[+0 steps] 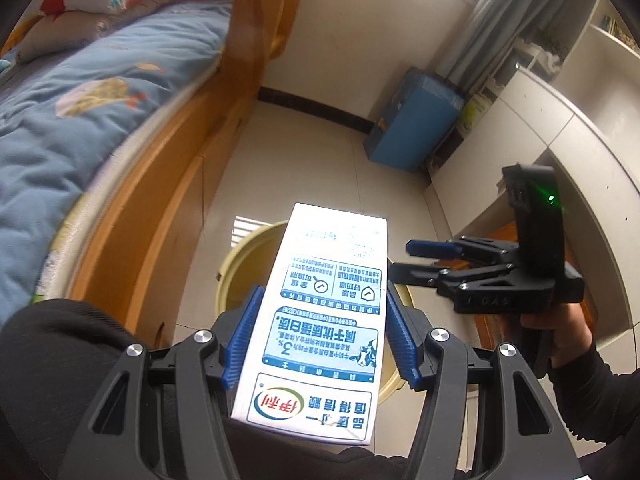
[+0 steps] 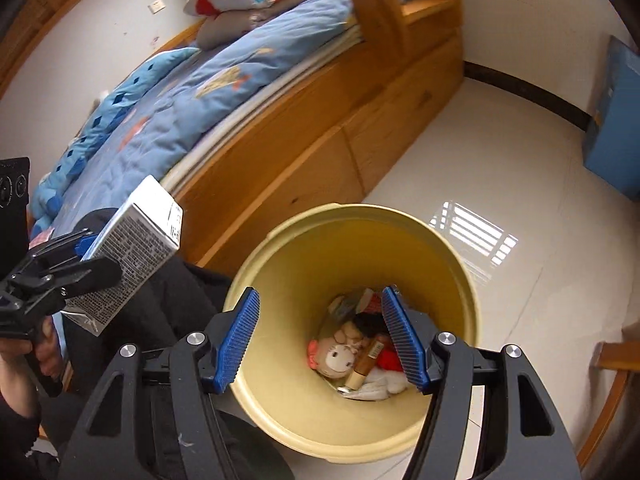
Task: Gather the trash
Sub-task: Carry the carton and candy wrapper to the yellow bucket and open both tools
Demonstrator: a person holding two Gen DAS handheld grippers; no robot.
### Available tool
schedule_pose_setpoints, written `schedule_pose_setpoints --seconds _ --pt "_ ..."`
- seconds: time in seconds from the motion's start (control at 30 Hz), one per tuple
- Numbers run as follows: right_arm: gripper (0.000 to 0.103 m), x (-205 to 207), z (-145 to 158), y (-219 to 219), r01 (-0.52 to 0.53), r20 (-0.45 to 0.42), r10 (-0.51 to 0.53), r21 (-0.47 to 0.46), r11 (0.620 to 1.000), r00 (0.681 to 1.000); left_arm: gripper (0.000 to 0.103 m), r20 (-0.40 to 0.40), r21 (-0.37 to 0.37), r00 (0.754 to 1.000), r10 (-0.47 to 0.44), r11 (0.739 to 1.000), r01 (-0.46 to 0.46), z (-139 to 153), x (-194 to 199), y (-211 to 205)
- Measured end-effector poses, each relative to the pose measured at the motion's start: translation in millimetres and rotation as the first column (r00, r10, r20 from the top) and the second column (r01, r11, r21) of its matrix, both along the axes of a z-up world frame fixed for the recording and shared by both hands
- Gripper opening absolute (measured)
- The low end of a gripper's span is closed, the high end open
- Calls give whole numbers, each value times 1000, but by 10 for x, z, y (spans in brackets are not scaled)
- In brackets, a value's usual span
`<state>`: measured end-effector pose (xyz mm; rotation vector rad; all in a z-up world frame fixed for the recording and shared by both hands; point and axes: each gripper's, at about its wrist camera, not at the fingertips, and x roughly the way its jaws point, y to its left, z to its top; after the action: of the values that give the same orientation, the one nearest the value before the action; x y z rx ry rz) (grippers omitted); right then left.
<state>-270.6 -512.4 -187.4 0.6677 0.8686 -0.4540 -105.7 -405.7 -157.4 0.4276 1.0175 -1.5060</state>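
Left wrist view: left gripper [image 1: 320,336] clamped tight on a white milk carton [image 1: 324,320], blue pads on both sides, held up over the yellow bin [image 1: 244,256]. Right wrist view: right gripper [image 2: 320,340] spread wide, holding nothing, parked over the bin's mouth, trash [image 2: 356,352] piled at the bottom

We see a pale tiled floor [image 2: 500,168] carrying a yellow bin [image 2: 280,412] beside the wooden bed frame [image 2: 320,160]. A blue box [image 2: 616,128] stands on the floor, possibly against the wall. A blue quilt [image 2: 192,92] covers the bed.
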Motion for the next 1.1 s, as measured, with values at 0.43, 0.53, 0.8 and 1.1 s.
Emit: schedule_pose_setpoints --seconds 0.43,0.53,0.8,1.1 --pt "62 -371 -106 -162 69 -26 -69 15 997 997 79 13 98 996 -89 991 87 -387 -402 -518" --pt "62 -414 -120 -182 76 -31 -76 20 997 997 90 24 123 996 -80 989 77 -432 -434 -576" --pt "62 -312 -148 -103 36 -44 -35 28 999 998 90 61 138 995 -76 988 67 -410 -433 -465" --pt "62 -24 103 140 -65 -28 64 -15 998 998 93 105 28 993 61 998 -64 4 -146 -102"
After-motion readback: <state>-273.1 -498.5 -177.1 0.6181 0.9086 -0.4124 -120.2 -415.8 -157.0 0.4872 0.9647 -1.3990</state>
